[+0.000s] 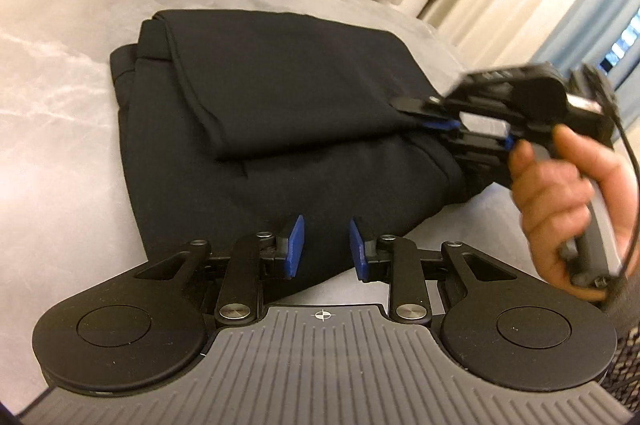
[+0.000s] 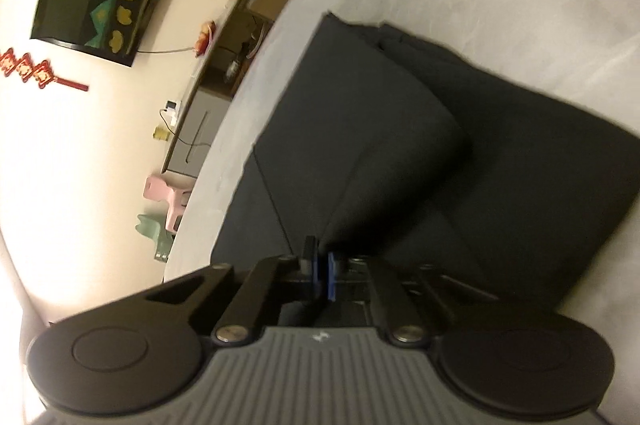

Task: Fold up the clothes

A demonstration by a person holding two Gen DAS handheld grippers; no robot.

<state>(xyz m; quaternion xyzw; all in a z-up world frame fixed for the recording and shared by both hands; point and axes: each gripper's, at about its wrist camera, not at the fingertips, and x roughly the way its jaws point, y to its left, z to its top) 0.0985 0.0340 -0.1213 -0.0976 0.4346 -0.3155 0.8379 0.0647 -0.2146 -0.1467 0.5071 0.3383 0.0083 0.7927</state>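
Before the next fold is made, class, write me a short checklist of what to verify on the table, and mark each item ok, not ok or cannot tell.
1. Black garment lies wholly on the grey table: ok.
2. Right gripper pinches the folded flap's edge: ok, blue pads nearly together on cloth.
3. Left gripper free and open: ok, it holds nothing.
4. Folded layers lined up: not ok, lower layers stick out at the far end.
5. How many layers the right gripper holds: cannot tell.
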